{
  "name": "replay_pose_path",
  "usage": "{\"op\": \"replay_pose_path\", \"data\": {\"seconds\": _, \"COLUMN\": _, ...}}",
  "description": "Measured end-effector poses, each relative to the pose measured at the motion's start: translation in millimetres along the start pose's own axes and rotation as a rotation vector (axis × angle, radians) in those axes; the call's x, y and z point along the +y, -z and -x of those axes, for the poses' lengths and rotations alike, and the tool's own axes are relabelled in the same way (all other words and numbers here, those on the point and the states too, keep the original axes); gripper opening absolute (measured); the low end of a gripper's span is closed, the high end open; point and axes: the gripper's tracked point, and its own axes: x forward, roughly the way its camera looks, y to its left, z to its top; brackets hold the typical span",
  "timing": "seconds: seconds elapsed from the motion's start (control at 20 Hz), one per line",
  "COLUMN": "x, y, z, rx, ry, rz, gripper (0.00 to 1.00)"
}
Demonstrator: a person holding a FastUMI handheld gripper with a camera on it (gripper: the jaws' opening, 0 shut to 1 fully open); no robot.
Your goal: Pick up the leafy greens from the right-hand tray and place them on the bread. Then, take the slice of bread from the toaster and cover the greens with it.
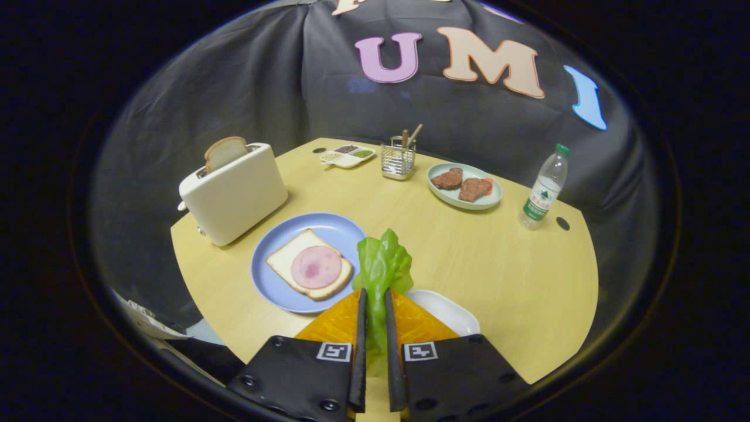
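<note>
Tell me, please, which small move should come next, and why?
Probably carry the leafy greens left, over the bread on the blue plate. The gripper has its jaws shut on the greens, lifted above the white tray, and the ham-topped bread is uncovered.

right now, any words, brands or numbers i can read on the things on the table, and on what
water bottle label: print too small and blurred to read.
tool, fingers shut on the leafy greens: square coded markers, no words.
toaster: no text seen.
</note>
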Motion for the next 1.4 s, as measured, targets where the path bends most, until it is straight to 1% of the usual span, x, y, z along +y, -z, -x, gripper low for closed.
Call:
{"op": "replay_pose_path", "data": {"seconds": 0.4, "x": 51, "y": -29, "z": -25, "rx": -0.017, "ry": -0.047, "rz": 0.018, "gripper": 0.19}}
{"op": "replay_pose_path", "data": {"seconds": 0.7, "x": 84, "y": -42, "z": -44, "rx": -0.021, "ry": -0.081, "rz": 0.026, "gripper": 0.19}}
{"op": "replay_pose_path", "data": {"seconds": 1.4, "x": 133, "y": -38, "z": -85, "rx": 0.039, "ry": -0.144, "rz": 0.058, "gripper": 0.19}}
